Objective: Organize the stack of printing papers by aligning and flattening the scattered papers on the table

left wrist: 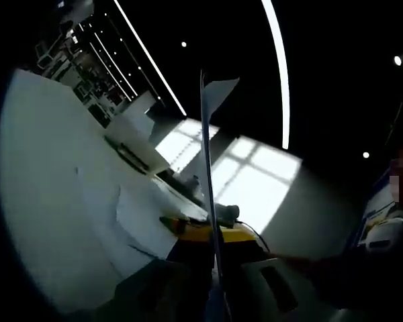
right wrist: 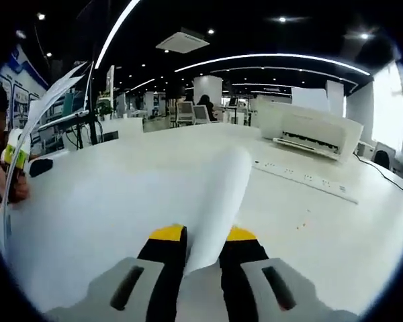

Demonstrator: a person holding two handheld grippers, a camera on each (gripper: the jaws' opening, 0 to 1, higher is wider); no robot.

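Observation:
A large white paper sheet (right wrist: 154, 194) curves up in front of me in the right gripper view. My right gripper (right wrist: 205, 235) is shut on its near edge, with the paper running between the yellow-tipped jaws. At the far left, my left gripper (right wrist: 13, 153) holds the sheet's other side, beside a person's hand. In the left gripper view the paper (left wrist: 217, 90) stands edge-on as a thin line rising from my left gripper (left wrist: 215, 231), which is shut on it. More loose sheets (left wrist: 144, 221) lie on the white table (left wrist: 47, 201).
A white printer (right wrist: 316, 131) stands at the back right of the table (right wrist: 309, 221), with a white power strip (right wrist: 302, 178) in front of it. The printer (left wrist: 131, 131) appears tilted in the left gripper view. Office desks and monitors lie beyond.

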